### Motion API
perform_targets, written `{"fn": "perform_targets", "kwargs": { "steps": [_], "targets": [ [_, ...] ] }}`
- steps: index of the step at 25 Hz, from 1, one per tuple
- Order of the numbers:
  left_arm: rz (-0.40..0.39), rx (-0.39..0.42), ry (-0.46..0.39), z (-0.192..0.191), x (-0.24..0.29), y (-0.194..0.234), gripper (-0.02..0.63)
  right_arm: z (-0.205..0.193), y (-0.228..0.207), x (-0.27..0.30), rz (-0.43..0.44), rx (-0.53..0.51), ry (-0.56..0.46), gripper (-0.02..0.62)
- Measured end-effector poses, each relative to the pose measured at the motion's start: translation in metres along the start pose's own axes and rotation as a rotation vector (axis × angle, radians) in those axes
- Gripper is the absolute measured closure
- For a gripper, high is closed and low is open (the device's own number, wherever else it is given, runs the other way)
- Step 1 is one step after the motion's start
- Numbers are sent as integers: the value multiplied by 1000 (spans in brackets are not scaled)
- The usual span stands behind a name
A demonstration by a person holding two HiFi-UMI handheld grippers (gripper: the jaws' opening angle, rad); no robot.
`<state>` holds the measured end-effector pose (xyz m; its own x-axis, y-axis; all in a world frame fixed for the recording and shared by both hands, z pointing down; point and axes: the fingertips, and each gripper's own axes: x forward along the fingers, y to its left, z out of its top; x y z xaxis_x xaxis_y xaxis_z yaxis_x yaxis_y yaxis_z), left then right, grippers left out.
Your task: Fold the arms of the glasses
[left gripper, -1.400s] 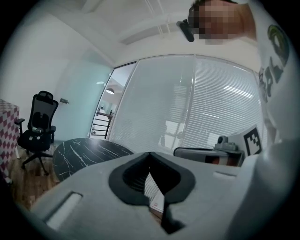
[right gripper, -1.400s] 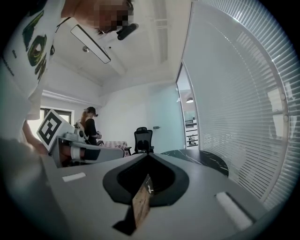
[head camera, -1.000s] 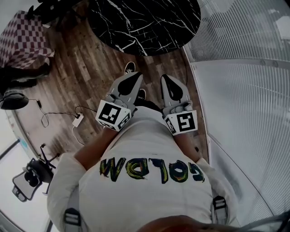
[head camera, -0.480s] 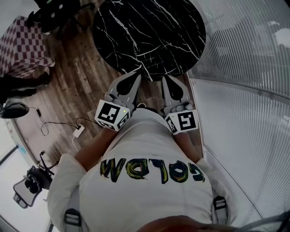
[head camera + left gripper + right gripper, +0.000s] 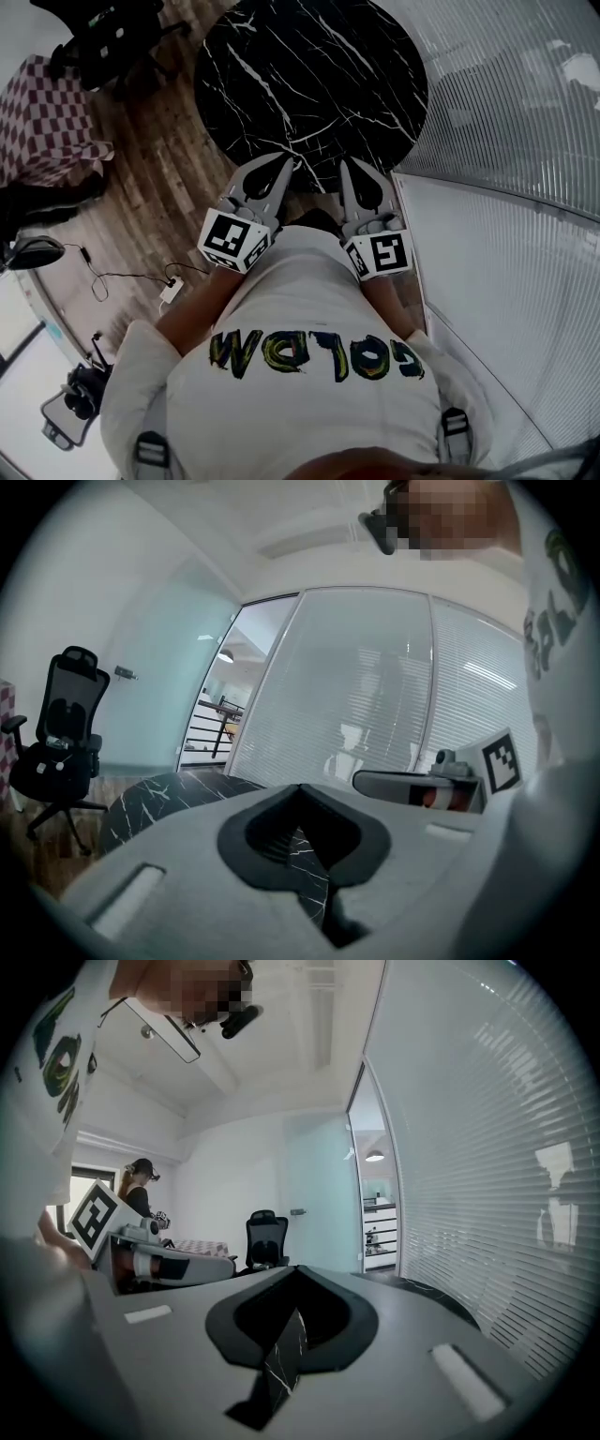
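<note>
No glasses show in any view. A round black marble table [image 5: 309,75] stands just ahead, and its top looks bare where I can see it. My left gripper [image 5: 286,165] and right gripper [image 5: 350,167] are held side by side in front of the person's chest, with their tips at the table's near edge. Both are shut with nothing between the jaws. In the left gripper view the closed jaws [image 5: 300,789] point over the table [image 5: 178,799]. The right gripper view shows its own closed jaws [image 5: 295,1271] and the left gripper [image 5: 169,1265] beside them.
A glass wall with blinds [image 5: 506,141] runs close along the right. A black office chair [image 5: 103,37] and a checkered seat [image 5: 42,112] stand at the far left on the wooden floor, where a cable and adapter [image 5: 172,291] lie. Another person [image 5: 141,1194] stands in the background.
The person has walked forward. The marble table has drawn closer in the head view, and both shut grippers now reach its near edge.
</note>
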<state>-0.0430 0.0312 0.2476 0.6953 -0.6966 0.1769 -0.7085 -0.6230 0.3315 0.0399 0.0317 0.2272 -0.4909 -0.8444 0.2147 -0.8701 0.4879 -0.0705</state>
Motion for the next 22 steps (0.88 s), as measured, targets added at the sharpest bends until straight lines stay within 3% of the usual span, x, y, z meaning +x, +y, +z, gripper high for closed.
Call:
{"fn": "perform_targets", "kwargs": {
  "steps": [12, 22],
  "targets": [
    [26, 15, 69, -14, 27, 12, 604, -7, -26, 17, 13, 26, 28, 592],
    [121, 30, 189, -62, 53, 26, 603, -39, -75, 32, 69, -53, 126, 592]
  ]
}}
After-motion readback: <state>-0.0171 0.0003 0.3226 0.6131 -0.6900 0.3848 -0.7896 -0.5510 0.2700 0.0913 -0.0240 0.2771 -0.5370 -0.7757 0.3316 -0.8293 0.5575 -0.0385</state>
